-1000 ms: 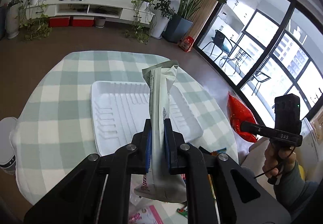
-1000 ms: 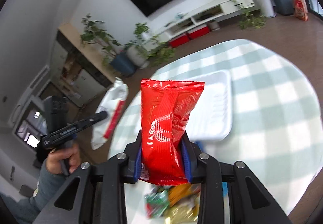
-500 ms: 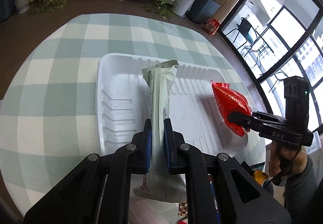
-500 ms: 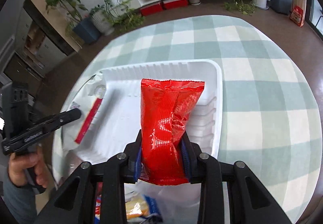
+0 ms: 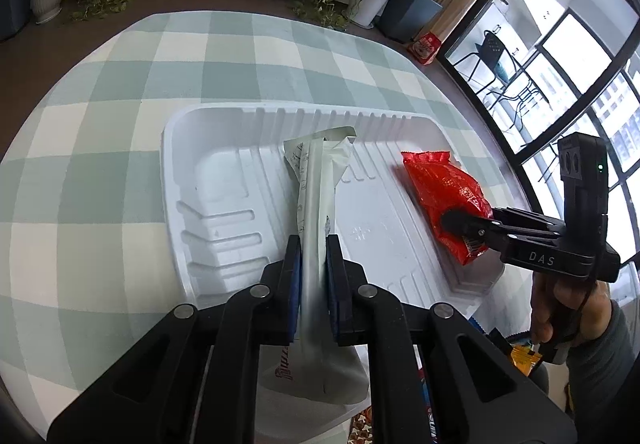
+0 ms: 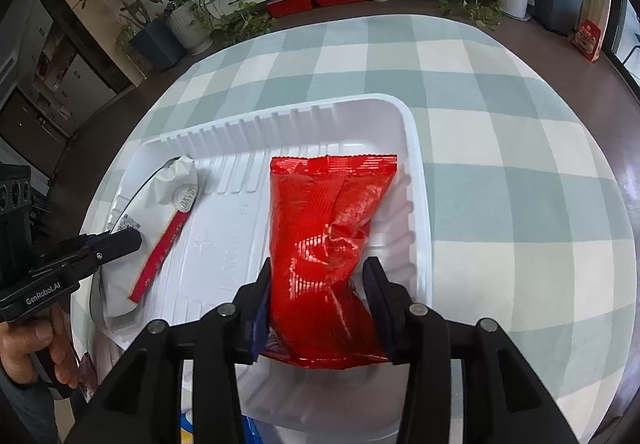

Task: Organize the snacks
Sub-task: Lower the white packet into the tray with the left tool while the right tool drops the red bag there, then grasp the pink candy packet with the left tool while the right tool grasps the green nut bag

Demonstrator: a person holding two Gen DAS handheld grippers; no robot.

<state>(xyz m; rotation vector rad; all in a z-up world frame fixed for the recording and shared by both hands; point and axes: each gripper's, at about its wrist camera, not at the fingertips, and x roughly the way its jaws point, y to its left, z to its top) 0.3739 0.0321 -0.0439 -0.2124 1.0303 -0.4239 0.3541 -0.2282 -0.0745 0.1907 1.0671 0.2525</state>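
Left gripper clamped on white packet, frame centre. Right gripper jaws just opening, red bag between, over white tray.

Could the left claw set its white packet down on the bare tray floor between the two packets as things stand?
Probably yes. The left claw, shut on the white packet, is over the tray, and the floor beside it looks bare; the red packet lies off to the right.

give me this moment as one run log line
left gripper: shut on white packet | right gripper: jaws just opening, red packet between them | both over white tray
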